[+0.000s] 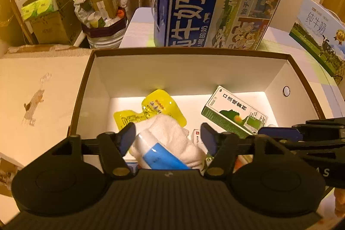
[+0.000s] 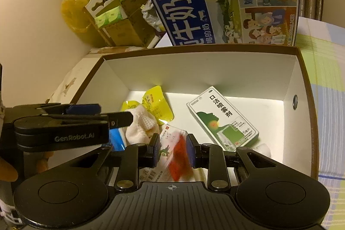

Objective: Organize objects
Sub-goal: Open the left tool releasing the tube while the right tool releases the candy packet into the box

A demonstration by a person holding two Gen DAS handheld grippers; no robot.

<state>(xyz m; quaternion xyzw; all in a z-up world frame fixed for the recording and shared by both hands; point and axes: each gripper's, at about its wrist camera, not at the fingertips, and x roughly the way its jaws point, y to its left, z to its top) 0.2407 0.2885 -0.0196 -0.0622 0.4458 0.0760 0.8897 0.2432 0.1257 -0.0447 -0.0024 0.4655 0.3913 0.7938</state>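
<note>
We hold both grippers over the open box [image 2: 300, 87], where sorted things collect. Our right gripper [image 2: 172, 149] clenches a small packet [image 2: 174, 151] just above the floor, ready to drop; our left gripper [image 1: 167, 137] hangs released above the cloth [image 1: 170, 133].

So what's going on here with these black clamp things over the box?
A person is sorting small items into an open white box, with a hand-held gripper in each hand. The left hand-held gripper is open over a blue and white tube and a white cloth. The right hand-held gripper is shut on a small packet with a red patch. A green and white medicine box and a yellow pouch already lie inside.
</note>
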